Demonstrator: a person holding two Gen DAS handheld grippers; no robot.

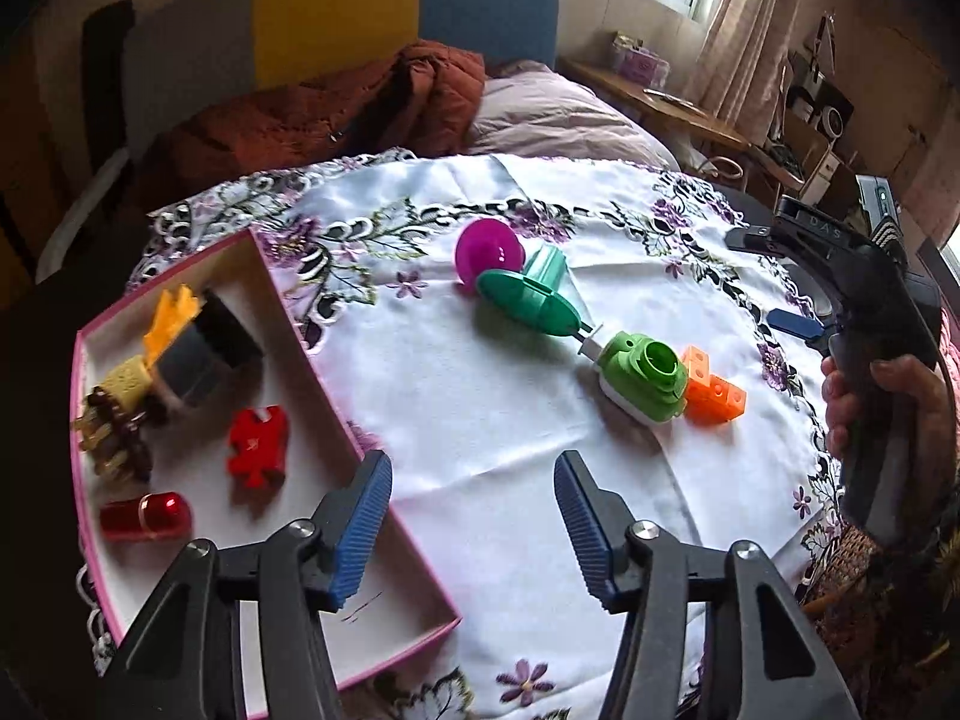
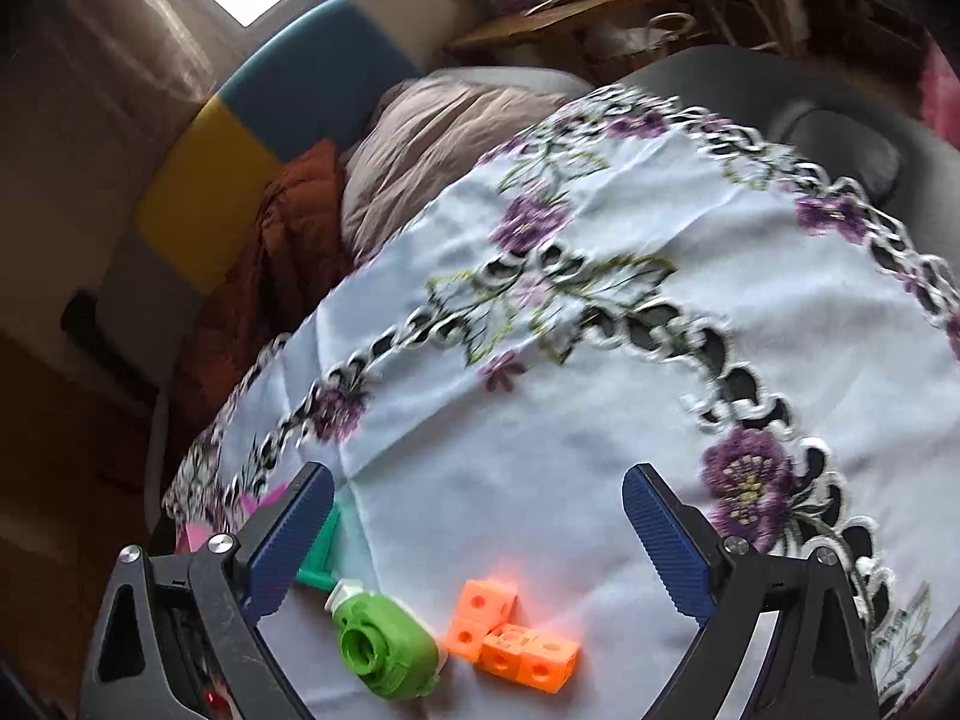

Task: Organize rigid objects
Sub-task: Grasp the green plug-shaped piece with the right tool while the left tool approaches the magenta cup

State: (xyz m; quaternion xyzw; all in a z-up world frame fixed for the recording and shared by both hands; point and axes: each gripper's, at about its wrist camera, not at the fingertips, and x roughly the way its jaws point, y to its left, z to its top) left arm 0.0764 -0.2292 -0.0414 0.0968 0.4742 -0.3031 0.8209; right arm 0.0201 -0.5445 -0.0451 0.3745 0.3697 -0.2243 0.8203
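Note:
A pink-rimmed box (image 1: 420, 546) lies at the left and holds a red cylinder (image 1: 146, 516), a red block (image 1: 258, 443), a grey and black roll (image 1: 201, 354) and other small toys. On the cloth lie a magenta cup (image 1: 487, 251), a teal spool (image 1: 534, 295), a green toy camera (image 1: 643, 377) (image 2: 387, 654) and orange cubes (image 1: 713, 385) (image 2: 513, 633). My left gripper (image 1: 474, 480) is open and empty, over the box's right rim. My right gripper (image 2: 477, 486) is open and empty above the orange cubes; its handle (image 1: 864, 300) shows at the right.
A white tablecloth (image 1: 510, 468) with purple flower embroidery covers the round table. Behind it are a bed with a rust blanket (image 1: 336, 114), a pink pillow (image 1: 552, 114) and a yellow and blue headboard (image 1: 408, 12). A wooden shelf (image 1: 660, 102) stands at the back right.

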